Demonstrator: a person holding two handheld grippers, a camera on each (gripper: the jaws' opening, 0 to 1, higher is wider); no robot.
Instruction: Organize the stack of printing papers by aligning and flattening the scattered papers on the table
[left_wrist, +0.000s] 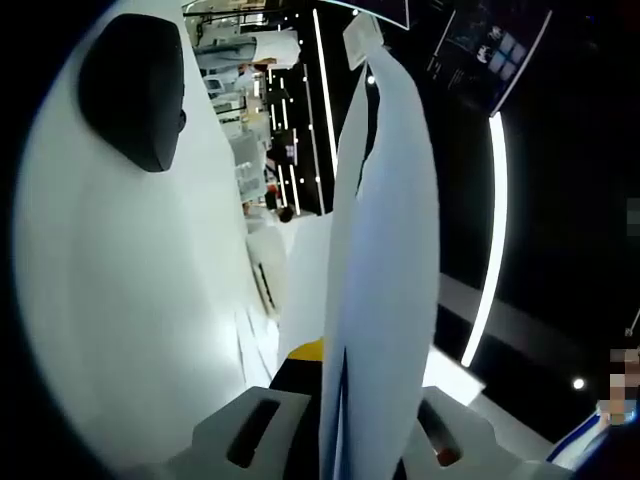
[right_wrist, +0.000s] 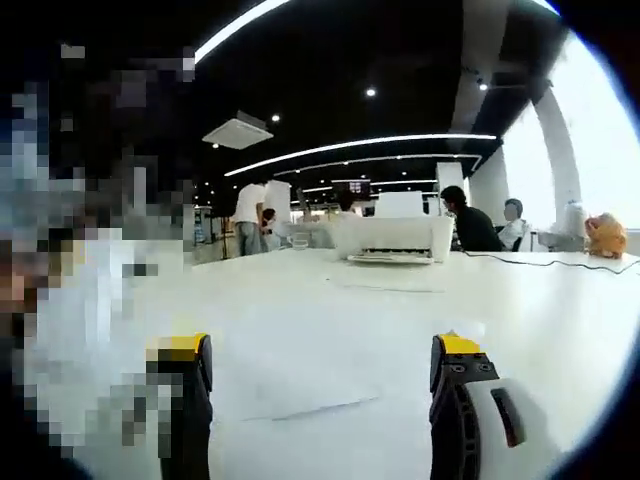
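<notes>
Left gripper (left_wrist: 345, 440): clamped on one stack of papers (left_wrist: 385, 260), held edge-on above white table (left_wrist: 120, 300). Right gripper (right_wrist: 320, 400): released, two jaws apart over table (right_wrist: 330, 320). One printer (right_wrist: 395, 238) beyond.

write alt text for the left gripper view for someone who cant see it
The left gripper is shut on a stack of white papers, held edge-on and rising up the middle of the tilted view. A white table curves along the left side with a dark oval object on it.
</notes>
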